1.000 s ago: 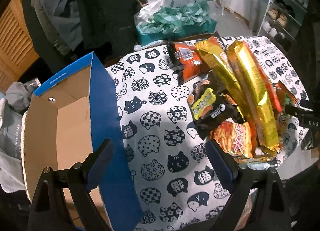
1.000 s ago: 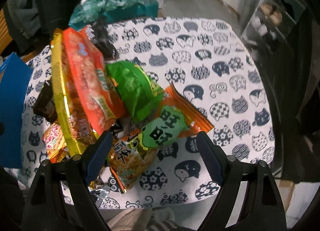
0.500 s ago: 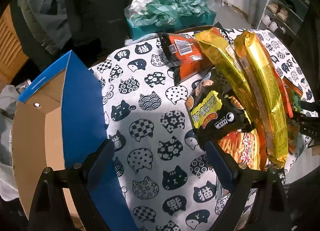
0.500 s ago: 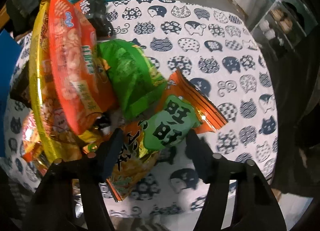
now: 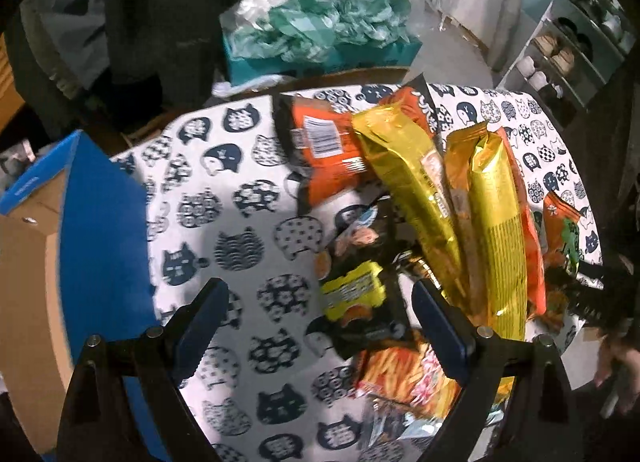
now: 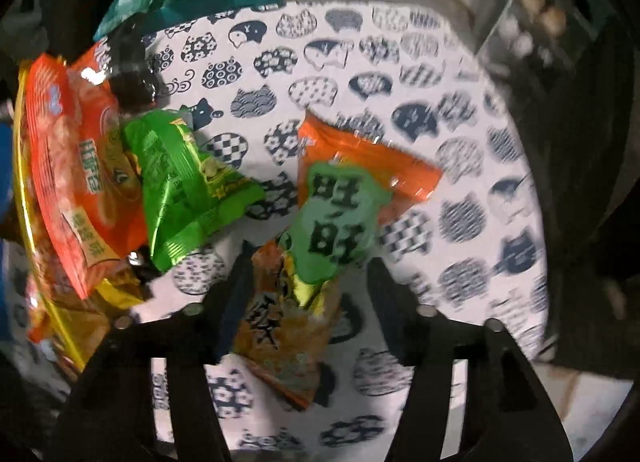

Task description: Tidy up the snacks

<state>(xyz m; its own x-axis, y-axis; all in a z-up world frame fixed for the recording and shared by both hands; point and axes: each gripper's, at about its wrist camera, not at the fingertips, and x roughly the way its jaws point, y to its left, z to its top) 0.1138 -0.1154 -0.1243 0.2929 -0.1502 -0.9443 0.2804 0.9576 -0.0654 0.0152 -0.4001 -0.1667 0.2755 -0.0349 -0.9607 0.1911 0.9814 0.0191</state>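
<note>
Table: a round top under a white cloth [image 5: 240, 222] printed with dark cat heads; every place below is given from this cloth.
Snack pile: heaped on the cloth's right half in the left wrist view.
Long packets: two gold packets [image 5: 416, 190] lie side by side across the pile, with an orange packet with a barcode [image 5: 324, 150] at their far end.
Near packets: a black packet with a yellow label [image 5: 360, 294] and a packet picturing fries [image 5: 400, 370].
Box: an open blue cardboard box [image 5: 100, 230] stands at the cloth's left edge.
Left gripper [image 5: 320, 322]: jaws spread wide above the black packet, pinching nothing.
Right gripper [image 6: 300, 302]: jaws have just been opening; an orange and green packet [image 6: 320, 230] lies between them. The view is blurred and I cannot tell whether they press it.
Bright green packet [image 6: 188, 186]: just left of that packet on the cloth.
</note>
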